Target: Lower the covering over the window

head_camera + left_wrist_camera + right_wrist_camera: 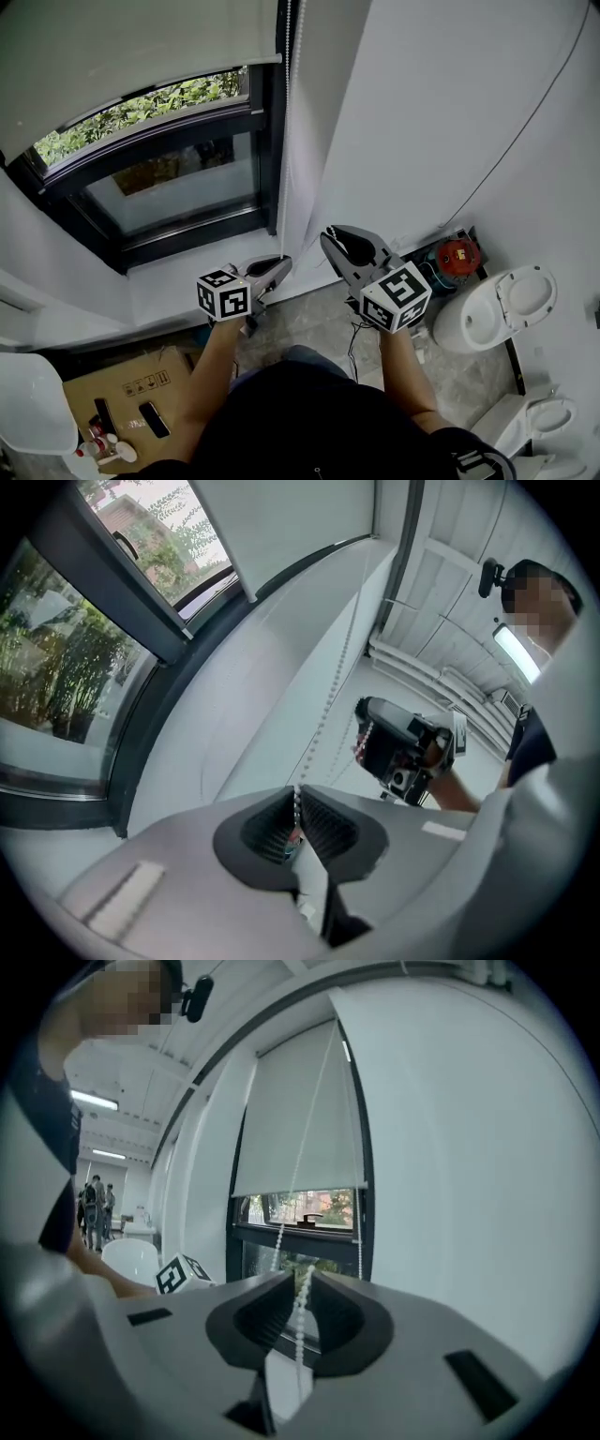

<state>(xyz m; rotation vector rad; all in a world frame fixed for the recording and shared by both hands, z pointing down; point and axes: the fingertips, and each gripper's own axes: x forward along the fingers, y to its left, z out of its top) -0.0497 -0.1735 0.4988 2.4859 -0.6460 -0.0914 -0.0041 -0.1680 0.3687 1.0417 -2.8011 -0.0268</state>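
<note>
A pale roller blind [122, 56] covers the upper part of the dark-framed window [169, 187], with glass and greenery showing below its hem. A white bead chain [287, 112] hangs along the frame's right side. My left gripper [279, 264] is low beside the sill, and its jaws [298, 810] are shut on the bead chain [330, 691], which runs up from them. To the right and slightly higher, my right gripper [330, 236] is shut [302, 1283] on another strand of the chain [281, 1232]. The blind [295, 1119] fills most of the window in the right gripper view.
A white toilet [511, 300] and a red device [457, 255] stand at the right by the wall. A cardboard box [122, 389] with small items and a white chair [33, 403] sit at lower left. A thin cable [525, 131] crosses the white wall.
</note>
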